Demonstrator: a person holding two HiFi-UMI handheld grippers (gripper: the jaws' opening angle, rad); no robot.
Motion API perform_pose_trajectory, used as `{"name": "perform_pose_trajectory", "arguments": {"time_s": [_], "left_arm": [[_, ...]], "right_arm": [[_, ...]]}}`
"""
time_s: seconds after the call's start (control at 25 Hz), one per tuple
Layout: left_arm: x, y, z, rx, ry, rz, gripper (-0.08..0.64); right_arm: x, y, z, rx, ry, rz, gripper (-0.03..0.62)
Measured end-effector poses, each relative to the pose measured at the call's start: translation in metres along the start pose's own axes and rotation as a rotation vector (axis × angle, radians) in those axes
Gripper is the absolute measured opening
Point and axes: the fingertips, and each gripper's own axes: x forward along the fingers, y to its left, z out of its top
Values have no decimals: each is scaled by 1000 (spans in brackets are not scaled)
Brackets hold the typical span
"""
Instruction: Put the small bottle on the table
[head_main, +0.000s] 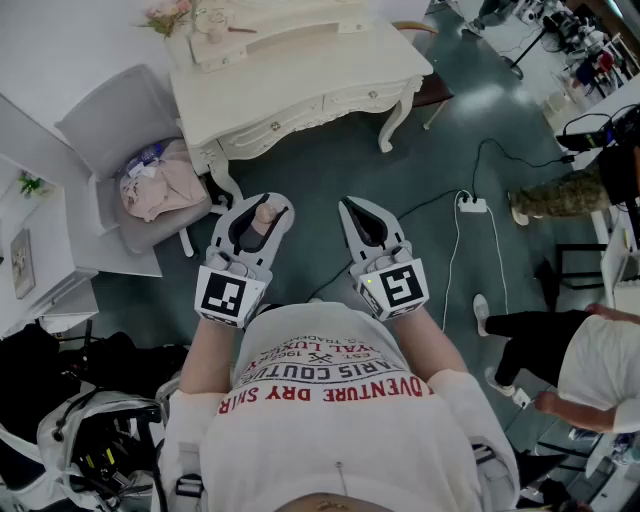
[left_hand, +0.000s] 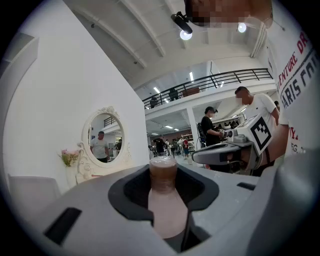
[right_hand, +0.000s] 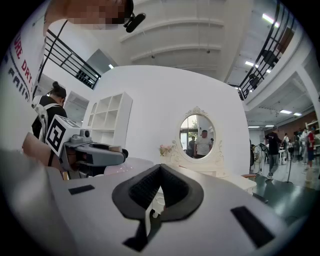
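Observation:
A small pinkish-beige bottle (head_main: 264, 214) with a brownish cap stands upright between the jaws of my left gripper (head_main: 257, 222), which is shut on it. In the left gripper view the bottle (left_hand: 164, 200) fills the dark pad opening, and the pads press on its sides. My right gripper (head_main: 366, 224) is held beside it, shut and empty; its dark pads (right_hand: 172, 186) meet at the tip. Both grippers are held level in front of the person's chest, over the floor. The cream dressing table (head_main: 300, 70) stands ahead of them, apart from both.
A grey armchair (head_main: 110, 125) holding pink cloth (head_main: 160, 185) stands left of the table. An oval mirror (right_hand: 196, 136) and flowers (head_main: 168, 14) sit at the table's back. A power strip (head_main: 472, 205) and cables lie on the floor to the right, near other people (head_main: 590, 360).

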Motion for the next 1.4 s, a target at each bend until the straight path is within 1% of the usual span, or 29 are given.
{"name": "perform_pose_trajectory", "arguments": {"time_s": [0.48, 0.64, 0.72, 0.84, 1.0, 1.12, 1.28, 1.4], "left_arm": [[10, 3, -4, 3, 1, -13, 141], [18, 3, -5, 9, -8, -15, 141], [22, 3, -5, 14, -19, -9, 141], [30, 7, -6, -8, -27, 15, 141], [45, 21, -4, -8, -35, 40, 141], [59, 37, -7, -7, -17, 54, 141], [94, 65, -14, -24, 8, 55, 141], [122, 96, -18, -29, 17, 56, 141]], "right_arm": [[6, -7, -5, 4, 9, -11, 0], [7, -15, -6, 21, -11, -23, 0], [9, -19, -7, 24, -20, -14, 0], [15, -22, -10, 19, -12, 10, 0], [31, -33, -17, 29, 16, 21, 0], [49, -44, -20, 39, 28, 39, 0], [87, -72, -22, 43, 37, 44, 0], [123, -91, -24, 49, 41, 46, 0]]}}
